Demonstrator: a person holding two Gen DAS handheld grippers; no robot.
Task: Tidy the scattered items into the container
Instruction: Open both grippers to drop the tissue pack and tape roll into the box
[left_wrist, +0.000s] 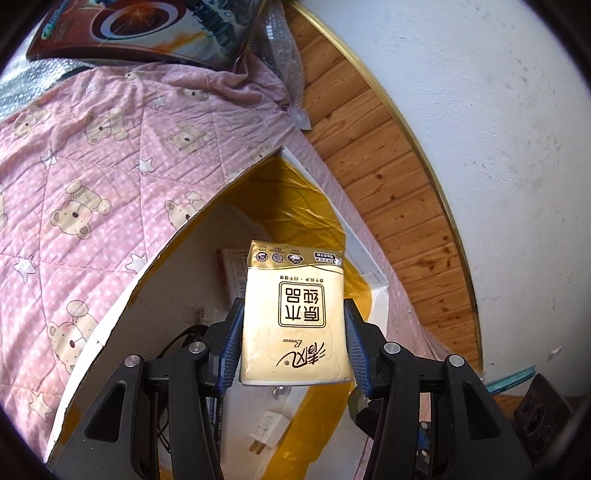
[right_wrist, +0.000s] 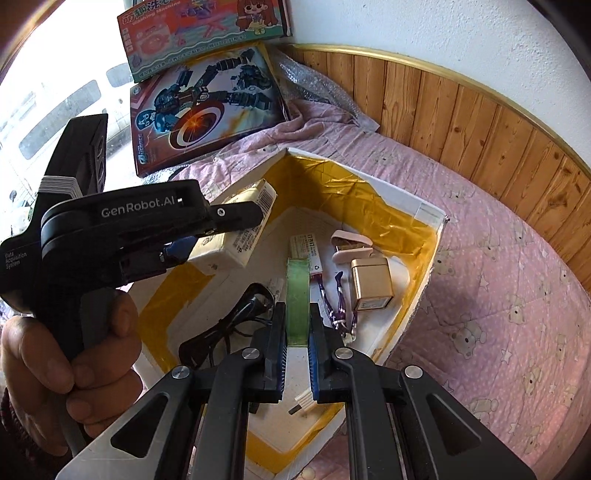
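Observation:
My left gripper is shut on a cream tissue pack and holds it above the white foam box with yellow tape inside. In the right wrist view the same tissue pack hangs over the box's left side, gripped by the left gripper, which a hand holds. My right gripper is shut on a green tape roll, held on edge over the foam box.
Inside the box lie a gold cube charger, a pink clip, a purple cord, a black cable, a small carton and a white plug. The box sits on a pink bear quilt. Toy boxes lean at the back by the wood panelling.

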